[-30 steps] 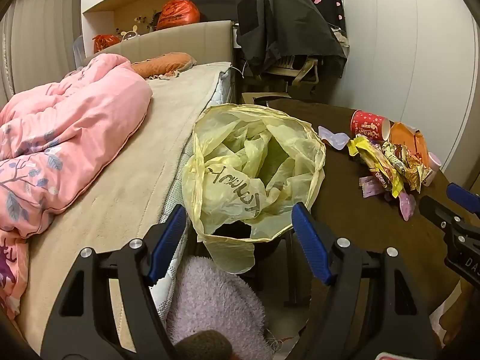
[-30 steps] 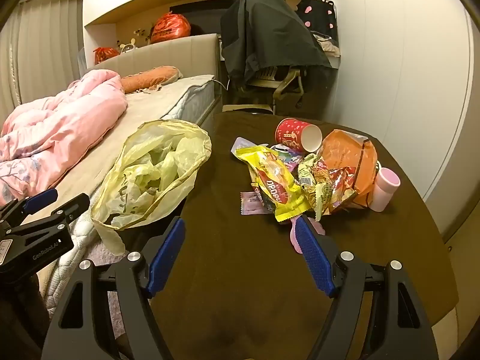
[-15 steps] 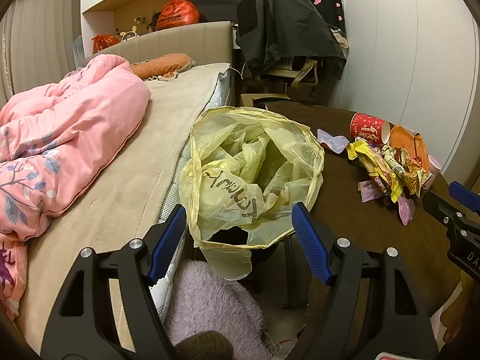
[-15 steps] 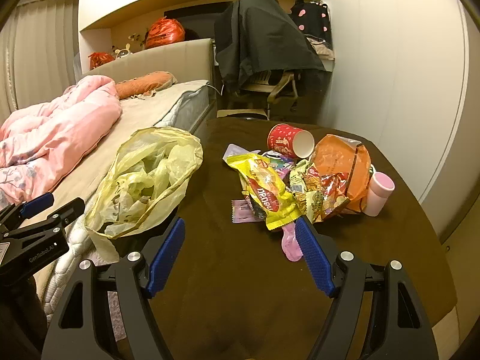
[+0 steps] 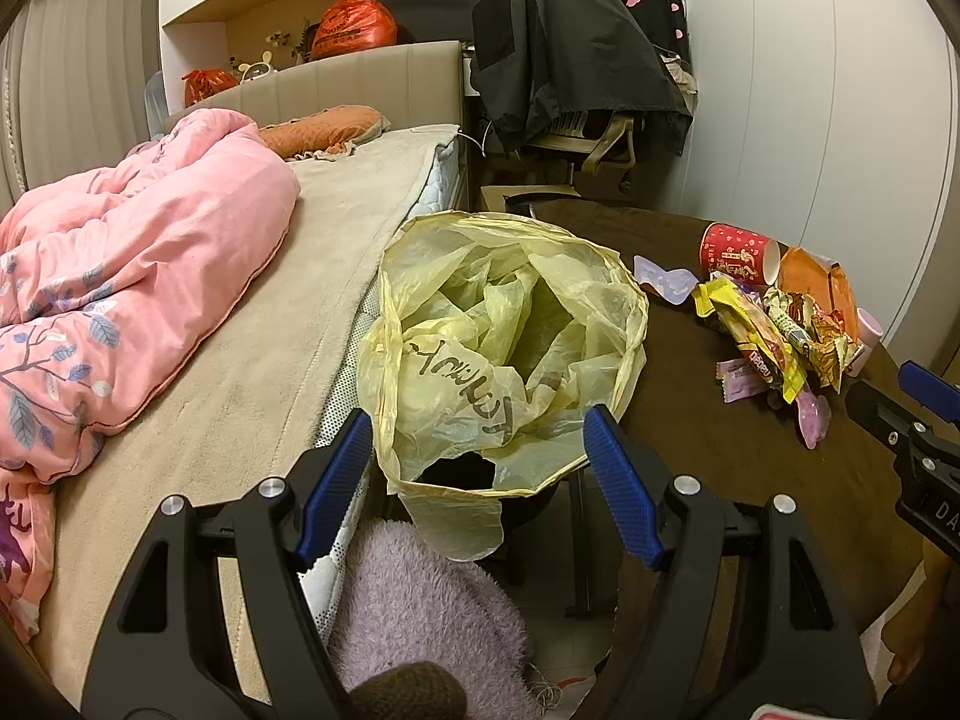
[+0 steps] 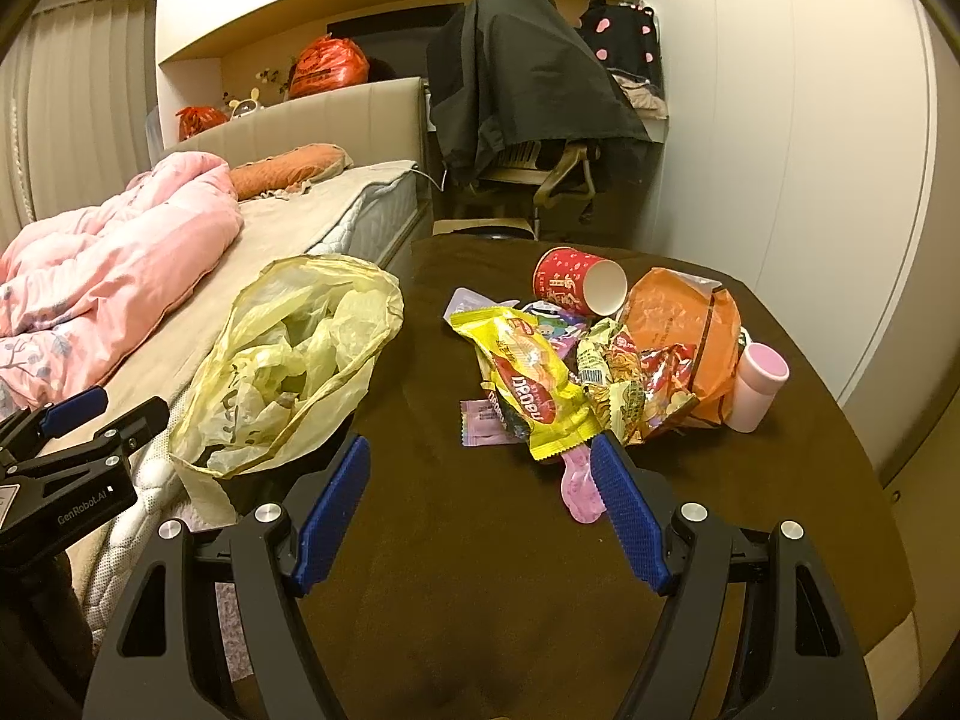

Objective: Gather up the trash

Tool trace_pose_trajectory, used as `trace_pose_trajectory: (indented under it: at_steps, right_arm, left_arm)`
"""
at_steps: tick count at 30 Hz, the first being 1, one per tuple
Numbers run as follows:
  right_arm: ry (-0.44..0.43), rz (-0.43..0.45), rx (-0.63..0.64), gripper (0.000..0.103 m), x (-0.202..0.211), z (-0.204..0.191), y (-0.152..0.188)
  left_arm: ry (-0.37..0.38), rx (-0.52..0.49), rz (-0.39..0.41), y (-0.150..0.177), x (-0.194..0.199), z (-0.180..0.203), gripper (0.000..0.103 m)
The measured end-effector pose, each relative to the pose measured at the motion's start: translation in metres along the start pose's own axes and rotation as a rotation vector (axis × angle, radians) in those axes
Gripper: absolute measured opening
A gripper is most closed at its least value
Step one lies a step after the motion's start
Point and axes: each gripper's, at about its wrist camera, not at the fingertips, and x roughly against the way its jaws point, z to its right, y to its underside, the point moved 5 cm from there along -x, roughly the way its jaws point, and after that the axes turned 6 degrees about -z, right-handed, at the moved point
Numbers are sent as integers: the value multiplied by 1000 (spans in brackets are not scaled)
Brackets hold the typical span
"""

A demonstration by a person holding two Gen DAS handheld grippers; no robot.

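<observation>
Trash bag (image 5: pixel 510 348) with handwriting, illegible; left gripper (image 6: pixel 78 414) labelled "GenRobot.AI".

You are looking at a bed (image 5: pixel 336 276) with a pink quilt (image 5: pixel 120 276) bunching up on its left side and an orange pillow (image 5: pixel 324 129) lying by the headboard. A dark jacket (image 6: pixel 516 72) is hanging over the chair (image 6: pixel 558 174) beyond the brown table (image 6: pixel 480 570). A fluffy lilac rug (image 5: pixel 420 606) is lying on the floor beside the bed, and two orange bags (image 5: pixel 354 27) are sitting on the ledge above the headboard.

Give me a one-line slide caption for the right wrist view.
Open right tongs hover over a brown table, facing a pile of snack wrappers beside a yellow trash bag.
</observation>
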Motion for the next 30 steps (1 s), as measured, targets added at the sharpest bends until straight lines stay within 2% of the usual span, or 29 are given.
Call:
trace_pose_trajectory:
  at_steps: [30]
  right_arm:
    - [-9, -12, 6, 72, -2, -2, 2]
  left_arm:
    - [1, 0, -1, 0, 0, 0, 69]
